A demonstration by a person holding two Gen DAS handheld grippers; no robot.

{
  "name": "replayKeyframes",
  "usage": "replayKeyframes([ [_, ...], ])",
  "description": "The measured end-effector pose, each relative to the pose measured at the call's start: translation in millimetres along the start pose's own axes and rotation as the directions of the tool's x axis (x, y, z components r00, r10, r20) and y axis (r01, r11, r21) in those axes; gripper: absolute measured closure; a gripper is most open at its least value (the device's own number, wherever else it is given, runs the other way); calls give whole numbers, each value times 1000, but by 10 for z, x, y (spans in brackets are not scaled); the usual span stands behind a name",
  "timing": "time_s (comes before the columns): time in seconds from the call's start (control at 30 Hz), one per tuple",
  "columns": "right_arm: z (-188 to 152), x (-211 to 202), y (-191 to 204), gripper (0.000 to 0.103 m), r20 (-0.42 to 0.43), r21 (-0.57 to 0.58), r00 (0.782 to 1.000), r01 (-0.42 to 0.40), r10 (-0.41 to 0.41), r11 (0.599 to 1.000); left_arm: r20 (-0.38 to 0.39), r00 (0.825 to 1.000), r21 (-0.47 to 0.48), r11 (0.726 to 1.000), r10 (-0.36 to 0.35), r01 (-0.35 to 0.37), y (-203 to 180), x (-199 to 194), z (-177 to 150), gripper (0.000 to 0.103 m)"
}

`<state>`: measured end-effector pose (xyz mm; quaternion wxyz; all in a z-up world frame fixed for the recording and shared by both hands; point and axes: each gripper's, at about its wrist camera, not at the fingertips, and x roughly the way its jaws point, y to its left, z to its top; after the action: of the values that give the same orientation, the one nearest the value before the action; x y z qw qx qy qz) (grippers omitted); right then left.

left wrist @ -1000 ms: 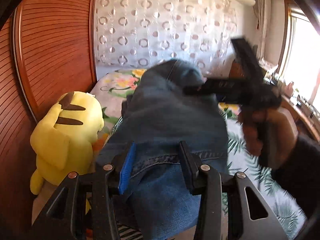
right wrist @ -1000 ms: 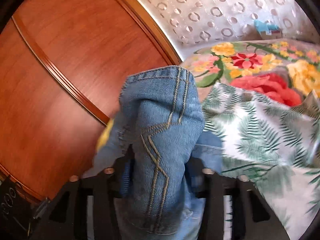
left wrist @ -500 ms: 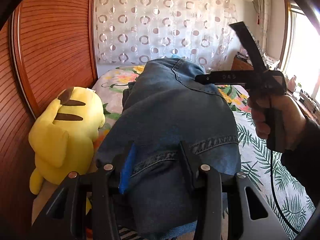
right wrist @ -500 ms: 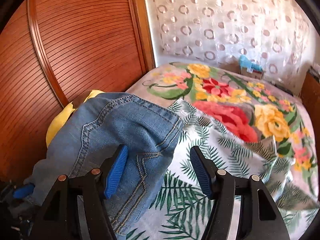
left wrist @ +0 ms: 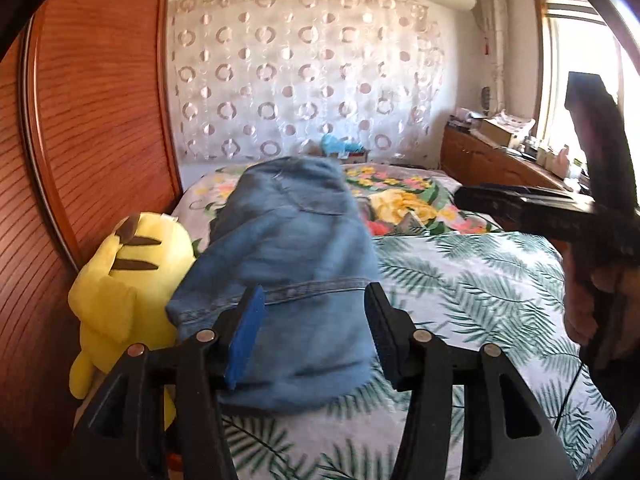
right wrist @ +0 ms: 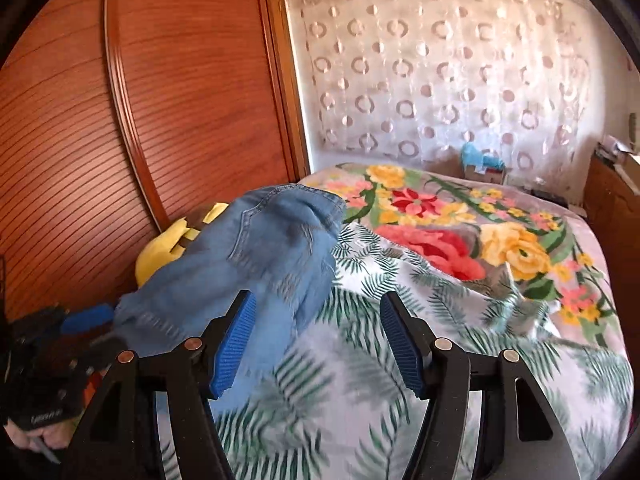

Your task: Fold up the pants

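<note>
Since a second ago, right gripper [right wrist: 316, 340] has let go of the jeans [left wrist: 288, 272] and drawn off to the right, its jaws apart with only the leaf-print sheet [right wrist: 360, 380] showing between them. Left gripper [left wrist: 312, 332] jaws are opening, denim waistband between the pads but no longer pinched; the folded jeans lie heaped on the bed's left side, against the yellow plush toy [left wrist: 124, 280] by the wooden headboard [left wrist: 96, 100]. Farther back: floral blanket [right wrist: 440, 224], then circle-patterned curtain [left wrist: 304, 76].
</note>
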<state>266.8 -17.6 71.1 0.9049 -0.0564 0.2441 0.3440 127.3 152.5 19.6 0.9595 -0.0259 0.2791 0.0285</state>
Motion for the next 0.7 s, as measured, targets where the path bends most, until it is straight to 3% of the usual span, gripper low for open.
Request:
replayKeyframes([
  [0.1, -202, -398, -29, 37, 28, 12, 1000, 15, -15, 1000, 9, 1000, 17, 1000, -20, 20, -141, -93, 8, 42],
  [0.17, -324, -670, -47, 37, 48, 23, 998, 38, -39, 999, 36, 999, 30, 999, -28, 27, -254, -195, 2, 26],
  [0.2, -386, -756, -66, 37, 55, 27, 997, 49, -51, 998, 48, 998, 33, 999, -31, 29, -292, -235, 1, 24],
  [0.4, -636, -1233, -97, 37, 93, 53, 991, 93, -98, 994, 67, 994, 37, 996, -84, 81, -480, -405, -7, 21],
  [0.6, -901, -1622, -58, 36, 108, 92, 984, 133, -143, 987, 100, 991, 60, 995, -89, 83, -658, -591, -35, 21],
  [0.7, -995, -1766, 18, 31, 114, 93, 979, 160, -170, 983, 108, 990, 68, 994, -90, 83, -754, -678, -61, 21],
])
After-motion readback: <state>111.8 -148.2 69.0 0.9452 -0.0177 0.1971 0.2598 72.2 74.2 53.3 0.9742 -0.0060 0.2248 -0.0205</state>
